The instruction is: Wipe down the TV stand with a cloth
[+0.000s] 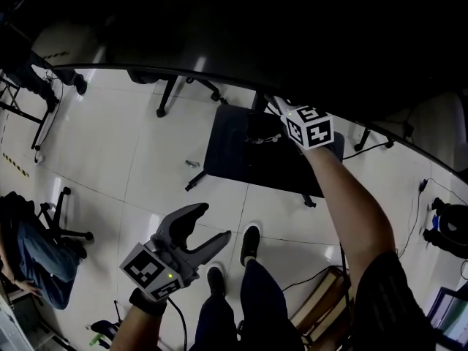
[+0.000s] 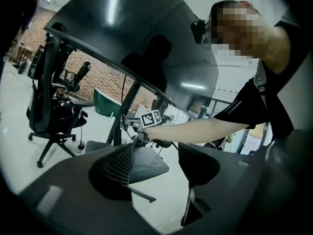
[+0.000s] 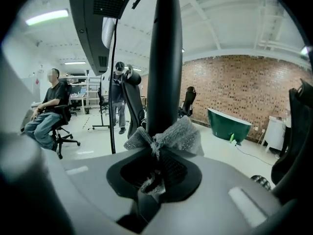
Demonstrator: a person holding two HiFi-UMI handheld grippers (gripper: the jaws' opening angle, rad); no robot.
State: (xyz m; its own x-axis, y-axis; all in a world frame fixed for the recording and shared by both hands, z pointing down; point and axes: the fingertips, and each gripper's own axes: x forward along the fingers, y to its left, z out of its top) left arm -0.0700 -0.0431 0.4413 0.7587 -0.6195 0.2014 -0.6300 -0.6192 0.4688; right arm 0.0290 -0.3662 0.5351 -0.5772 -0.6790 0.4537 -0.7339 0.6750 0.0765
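here, right gripper (image 3: 155, 153) jaws pinching nubbly grey cloth (image 3: 182, 135) against smooth round post (image 3: 165, 58), left gripper (image 1: 210, 224) jaws wide

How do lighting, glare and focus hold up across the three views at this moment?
Head view: underexposed, upper part near black, floor tiles dim. Left gripper view: round fisheye vignette, bright streaks of glare on the glossy dark panel. Right gripper view: brightest, cloth sharp against the pole, straight lines bowed at the edges.
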